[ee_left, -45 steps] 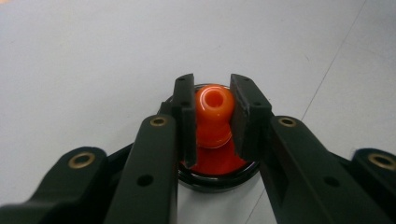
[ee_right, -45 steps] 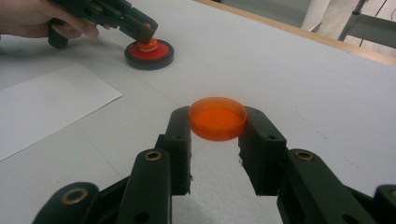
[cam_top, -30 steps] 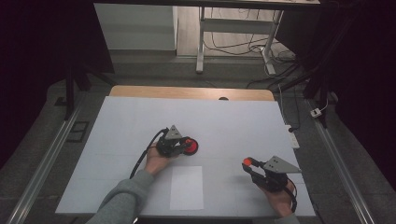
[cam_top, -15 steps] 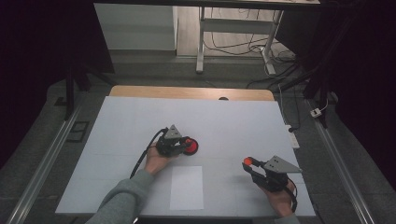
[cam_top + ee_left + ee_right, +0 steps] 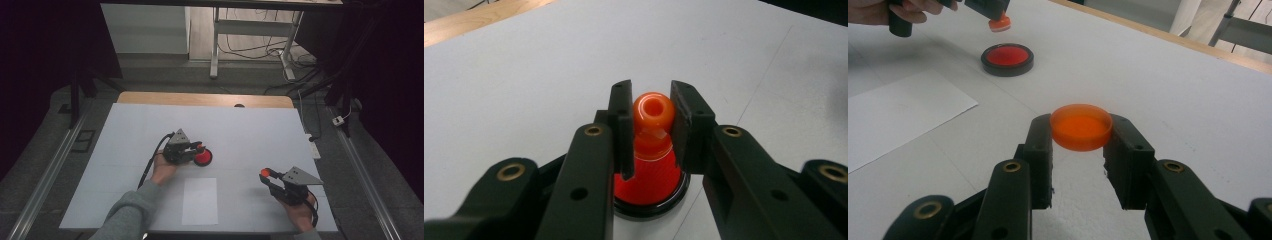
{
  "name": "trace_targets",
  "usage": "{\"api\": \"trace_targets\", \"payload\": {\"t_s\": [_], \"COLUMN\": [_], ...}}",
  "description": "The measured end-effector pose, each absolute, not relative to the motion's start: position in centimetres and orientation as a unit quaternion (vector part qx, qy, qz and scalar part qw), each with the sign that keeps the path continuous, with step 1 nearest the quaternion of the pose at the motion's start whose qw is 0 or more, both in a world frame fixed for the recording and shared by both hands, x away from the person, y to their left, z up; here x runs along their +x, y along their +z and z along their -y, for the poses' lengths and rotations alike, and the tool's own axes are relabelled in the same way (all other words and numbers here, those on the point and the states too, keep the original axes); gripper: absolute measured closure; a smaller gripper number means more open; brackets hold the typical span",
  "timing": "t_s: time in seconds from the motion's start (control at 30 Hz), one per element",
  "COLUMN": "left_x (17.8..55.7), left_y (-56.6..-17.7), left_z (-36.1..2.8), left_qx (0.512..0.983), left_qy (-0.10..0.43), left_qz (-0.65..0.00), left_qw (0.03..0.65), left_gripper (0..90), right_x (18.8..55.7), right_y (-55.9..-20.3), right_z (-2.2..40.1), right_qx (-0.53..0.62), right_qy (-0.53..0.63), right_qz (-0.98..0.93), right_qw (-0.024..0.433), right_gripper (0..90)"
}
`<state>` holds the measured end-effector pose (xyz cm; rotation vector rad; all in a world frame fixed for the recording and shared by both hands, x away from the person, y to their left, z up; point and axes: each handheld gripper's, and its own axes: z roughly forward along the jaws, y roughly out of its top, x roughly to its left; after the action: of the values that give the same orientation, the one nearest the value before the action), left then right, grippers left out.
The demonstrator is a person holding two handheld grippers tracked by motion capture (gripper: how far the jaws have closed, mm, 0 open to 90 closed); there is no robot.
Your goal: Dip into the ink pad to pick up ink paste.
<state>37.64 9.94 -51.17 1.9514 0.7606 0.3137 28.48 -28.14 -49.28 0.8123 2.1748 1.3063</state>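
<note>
The left claw (image 5: 647,131) pinches a stamp (image 5: 653,114) by its knob, just above the ink pad (image 5: 203,157) — small, rigid, probably light. The right claw (image 5: 1081,142) clamps an orange lid (image 5: 1081,126) by its smooth rim — likely slippery.

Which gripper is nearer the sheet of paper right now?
Left. The left gripper hangs just beyond the paper's far edge, over the ink pad; the right gripper is farther off to its right.
</note>
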Motion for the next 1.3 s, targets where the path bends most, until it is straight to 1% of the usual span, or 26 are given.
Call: {"api": "trace_targets", "payload": {"t_s": [0.27,0.53,0.63,0.7,0.87,1.3], "left_x": [37.5,36.7,36.4,36.1,35.0,33.5], "left_y": [-50.6,-49.3,-48.8,-48.3,-47.1,-46.3], "left_z": [-10.6,-11.3,-11.6,-11.7,-12.0,-12.5], "left_qx": [0.799,0.798,0.799,0.797,0.799,0.802], "left_qy": [0.127,0.124,0.12,0.108,0.113,0.108], "left_qz": [-0.315,-0.301,-0.294,-0.289,-0.275,-0.27], "left_qw": [0.497,0.507,0.511,0.519,0.522,0.522], "left_gripper": [72.2,72.1,72.2,72.1,72.2,72.1], "right_x": [28.5,28.6,28.6,28.6,28.7,28.7], "right_y": [-49.3,-49.4,-49.4,-49.4,-49.5,-49.6], "right_z": [28.2,28.1,28.1,28.0,28.0,27.8], "right_qx": [0.296,0.297,0.296,0.296,0.293,0.293], "right_qy": [0.476,0.474,0.474,0.474,0.473,0.473], "right_qz": [-0.794,-0.795,-0.795,-0.795,-0.797,-0.798], "right_qw": [0.236,0.235,0.235,0.235,0.235,0.232], "right_gripper": [64.6,64.7,64.6,64.6,64.6,64.6]}}
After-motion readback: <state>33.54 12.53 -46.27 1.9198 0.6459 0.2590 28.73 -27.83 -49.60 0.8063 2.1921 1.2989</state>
